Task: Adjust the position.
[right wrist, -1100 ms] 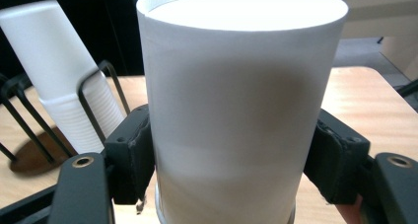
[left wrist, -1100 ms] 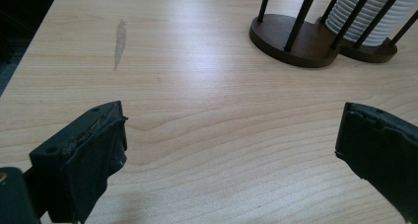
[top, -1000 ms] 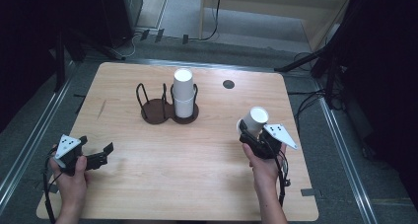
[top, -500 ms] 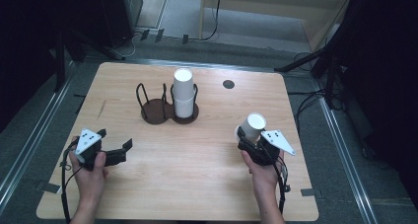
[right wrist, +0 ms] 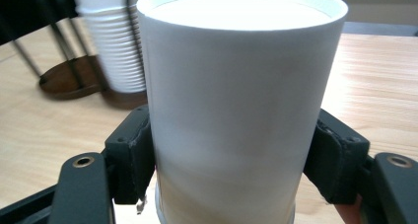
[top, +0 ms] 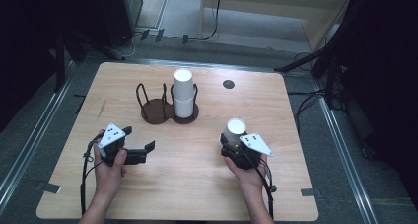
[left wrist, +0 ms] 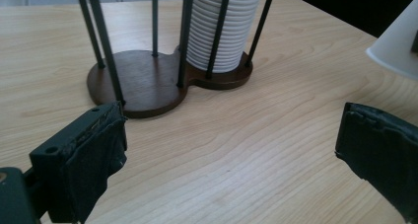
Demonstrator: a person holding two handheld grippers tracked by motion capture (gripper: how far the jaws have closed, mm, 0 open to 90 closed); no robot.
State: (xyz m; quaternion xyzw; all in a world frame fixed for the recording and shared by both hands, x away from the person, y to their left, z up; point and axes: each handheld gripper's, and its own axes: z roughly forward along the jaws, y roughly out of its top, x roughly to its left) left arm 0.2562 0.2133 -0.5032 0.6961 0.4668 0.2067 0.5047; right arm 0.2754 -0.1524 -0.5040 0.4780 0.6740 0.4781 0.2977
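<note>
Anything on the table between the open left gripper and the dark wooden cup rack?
Nothing: in the left gripper view, bare light wooden tabletop runs from the left gripper to the dark wooden cup rack holding the white cup stack.

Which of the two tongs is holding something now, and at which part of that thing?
The right tongs hold a single white paper cup, clamped on its side wall, low on the body. The left tongs are open and hold nothing.

The right gripper has its jaws clamped on a white paper cup, upright above the bench; behind, a cup stack stands in a wire holder.
</note>
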